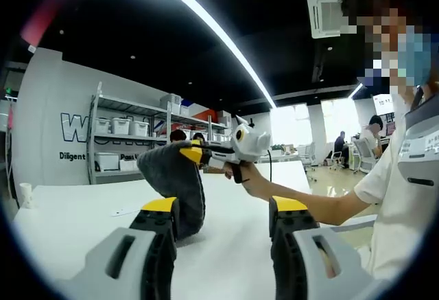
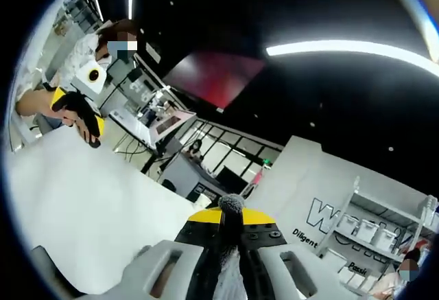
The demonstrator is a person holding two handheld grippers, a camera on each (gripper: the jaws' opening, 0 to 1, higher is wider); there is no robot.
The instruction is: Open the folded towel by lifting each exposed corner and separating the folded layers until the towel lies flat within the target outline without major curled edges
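A dark grey towel (image 1: 175, 180) is lifted by one end off the white table (image 1: 75, 221), and its lower part still rests on the tabletop. My right gripper (image 1: 194, 152), held in a hand, is shut on the towel's top edge. In the right gripper view the yellow-tipped right gripper (image 2: 231, 216) pinches a tuft of the towel (image 2: 231, 204). My left gripper (image 1: 225, 205) stands open just in front of the hanging towel, its jaws wide apart with nothing between them. The left gripper (image 2: 79, 111) also shows at the far left, above the table (image 2: 82, 197).
A white cup (image 1: 25, 193) stands at the table's left edge, and a small flat white item (image 1: 127, 211) lies beside the towel. Metal shelves with white bins (image 1: 123, 135) line the wall behind. Several people sit at desks in the background.
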